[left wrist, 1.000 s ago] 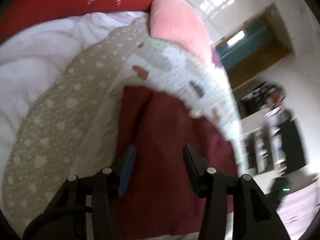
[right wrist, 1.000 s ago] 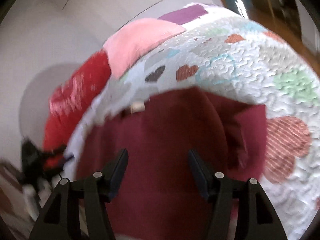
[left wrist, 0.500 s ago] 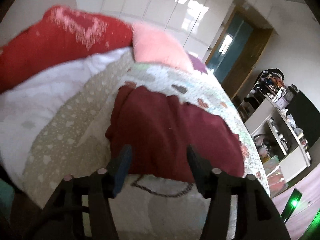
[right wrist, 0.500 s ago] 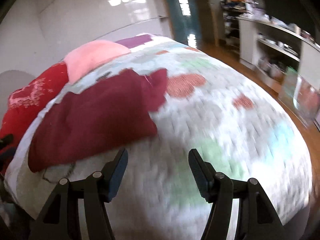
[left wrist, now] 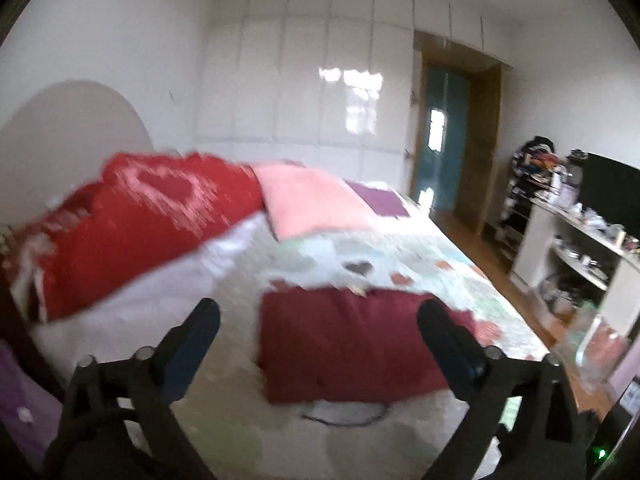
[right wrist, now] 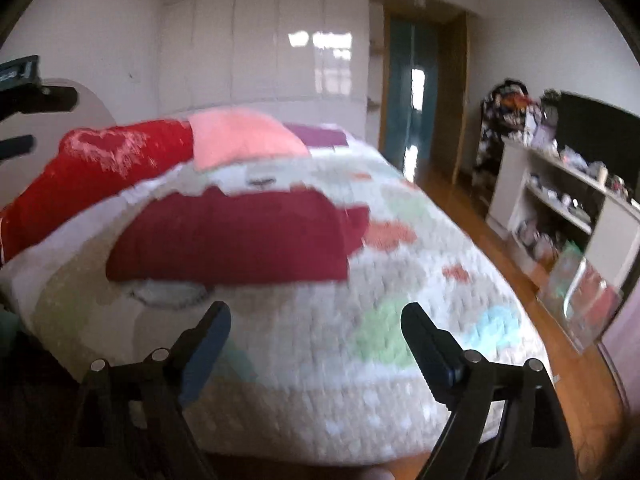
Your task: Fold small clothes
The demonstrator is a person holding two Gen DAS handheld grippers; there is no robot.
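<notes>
Fingers of left gripper [left wrist: 318,316] and right gripper [right wrist: 316,320] spread, empty, clear of folded maroon garment [right wrist: 236,240]

Left gripper [left wrist: 318,314] was held level, jaws spread wide with nothing between them. Right gripper [right wrist: 316,318] likewise had jaws wide apart and empty. Both fingers of each pointed forward.
</notes>
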